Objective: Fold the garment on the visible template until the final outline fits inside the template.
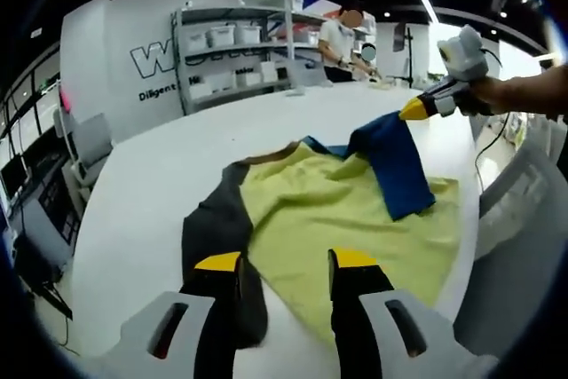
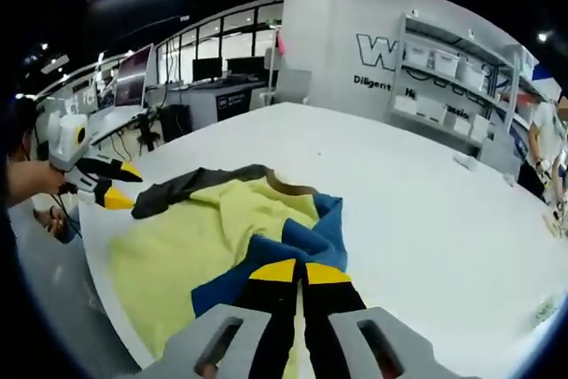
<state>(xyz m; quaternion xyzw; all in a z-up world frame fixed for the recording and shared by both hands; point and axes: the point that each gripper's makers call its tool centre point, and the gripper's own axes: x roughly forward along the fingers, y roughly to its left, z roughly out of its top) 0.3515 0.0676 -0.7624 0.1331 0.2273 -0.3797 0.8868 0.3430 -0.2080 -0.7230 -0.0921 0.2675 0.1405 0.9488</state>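
A yellow-green garment (image 1: 346, 210) lies spread on the white table (image 1: 177, 157). Its dark grey sleeve (image 1: 217, 224) runs toward my left gripper (image 1: 286, 264), which is open low over the garment's near edge, one jaw above the grey sleeve and one above the yellow cloth. My right gripper (image 1: 415, 110), held by a hand, is shut on the blue sleeve (image 1: 395, 161) and lifts it over the yellow body. In the right gripper view my right gripper (image 2: 302, 272) pinches the blue sleeve (image 2: 306, 237). My left gripper (image 2: 124, 185) stands open by the grey sleeve (image 2: 191, 184).
Shelves with white bins (image 1: 235, 51) line the back wall, and a person (image 1: 342, 37) stands by them. Grey chairs (image 1: 89, 144) sit off the table's left edge. Desks with monitors (image 2: 142, 77) stand beyond the table. The table edge runs close past the garment (image 2: 106, 308).
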